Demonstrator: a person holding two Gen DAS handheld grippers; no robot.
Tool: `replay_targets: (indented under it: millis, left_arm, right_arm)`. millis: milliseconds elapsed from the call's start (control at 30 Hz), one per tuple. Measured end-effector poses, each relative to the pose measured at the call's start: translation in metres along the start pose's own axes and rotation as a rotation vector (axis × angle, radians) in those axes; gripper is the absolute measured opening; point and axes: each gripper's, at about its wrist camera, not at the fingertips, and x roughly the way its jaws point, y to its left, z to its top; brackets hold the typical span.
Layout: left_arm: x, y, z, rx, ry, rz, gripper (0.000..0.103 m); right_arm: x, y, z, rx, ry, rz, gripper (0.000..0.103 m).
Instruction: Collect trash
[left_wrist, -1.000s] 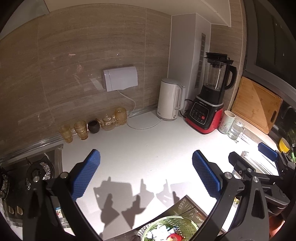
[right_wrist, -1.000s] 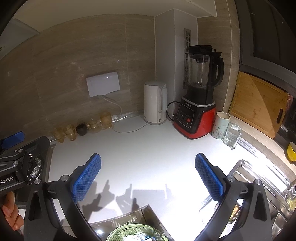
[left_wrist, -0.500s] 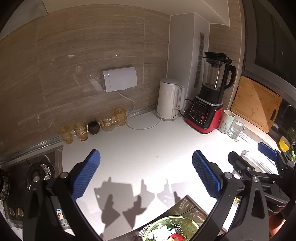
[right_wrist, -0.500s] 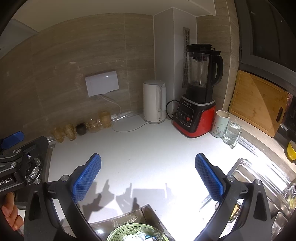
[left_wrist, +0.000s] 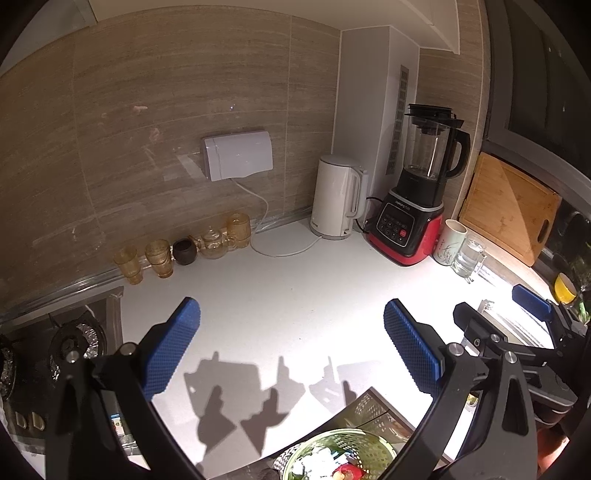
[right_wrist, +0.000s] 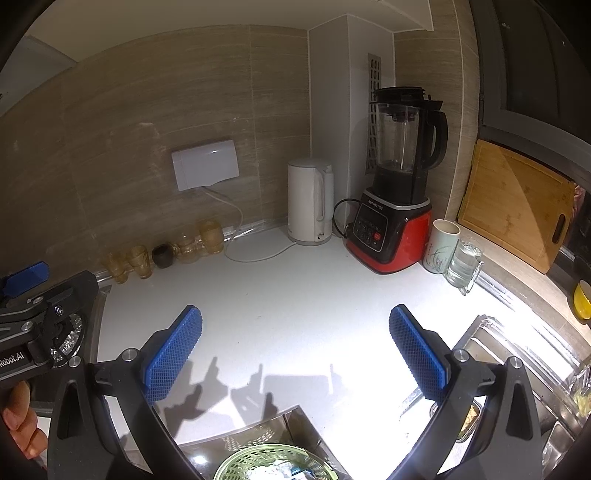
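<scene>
Hovering over the white surface (left_wrist: 303, 314) with left tool (left_wrist: 291, 349) and right tool (right_wrist: 295, 350) both spread and empty, trash waiting in the green basket (left_wrist: 343, 454) below: approach step, calling for descent toward it.

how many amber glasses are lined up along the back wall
3: two side by side left of the dark cup, at and; one right of the glass teapot. None looks hidden.

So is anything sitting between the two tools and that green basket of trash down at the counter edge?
Nothing visible is. The green basket lies just below the open left tool and right tool, with only bare white counter ahead; its lower part is out of frame.
</scene>
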Motion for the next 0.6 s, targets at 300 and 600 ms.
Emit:
replay_targets:
  millis: [300, 600]
  left_arm:
    - [0.007, 0.0, -0.001, 0.002, 0.011, -0.01, 0.095]
    - [0.016, 0.006, -0.002, -0.027, 0.054, -0.013, 0.095]
  right_arm:
    - [0.001, 0.002, -0.001, 0.002, 0.003, -0.002, 0.101]
    - [0.002, 0.003, -0.004, 0.004, 0.003, 0.002, 0.101]
